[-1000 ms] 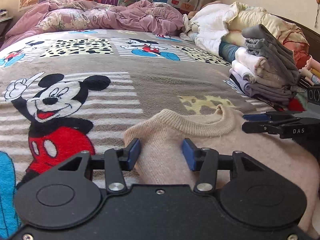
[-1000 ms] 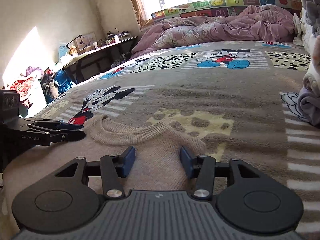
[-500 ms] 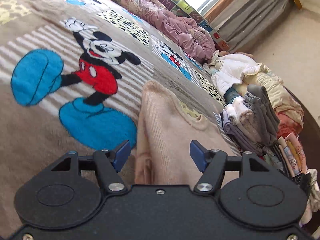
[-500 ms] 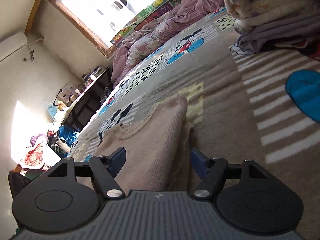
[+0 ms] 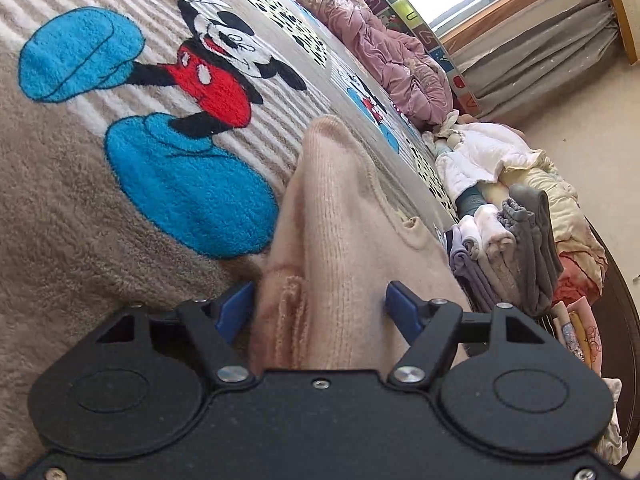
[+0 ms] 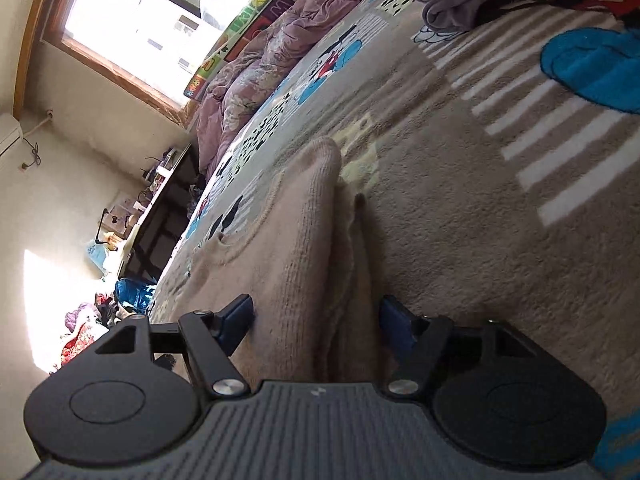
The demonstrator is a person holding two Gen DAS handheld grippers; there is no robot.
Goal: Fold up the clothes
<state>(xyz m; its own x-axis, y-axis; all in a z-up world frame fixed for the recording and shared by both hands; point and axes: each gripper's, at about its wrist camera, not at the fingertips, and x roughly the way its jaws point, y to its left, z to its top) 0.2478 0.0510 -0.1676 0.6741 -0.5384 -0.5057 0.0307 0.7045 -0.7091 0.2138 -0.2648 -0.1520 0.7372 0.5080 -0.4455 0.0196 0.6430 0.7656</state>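
Both the left gripper [image 5: 320,308] and right gripper [image 6: 316,316] gape wide, straddling the sweater's [image 5: 340,216] side edges unclamped, seemingly to pinch them for folding.

The left gripper [image 5: 320,312] has a smooth matte-black body with two round raised discs, black linkage arms pinned by silver rivets, small screws along its edge, and blue pads on its fingertips [image 5: 402,310]. The right gripper [image 6: 316,318] is built alike, but its central plate is grey and ribbed, with a small pale mark near its front edge.
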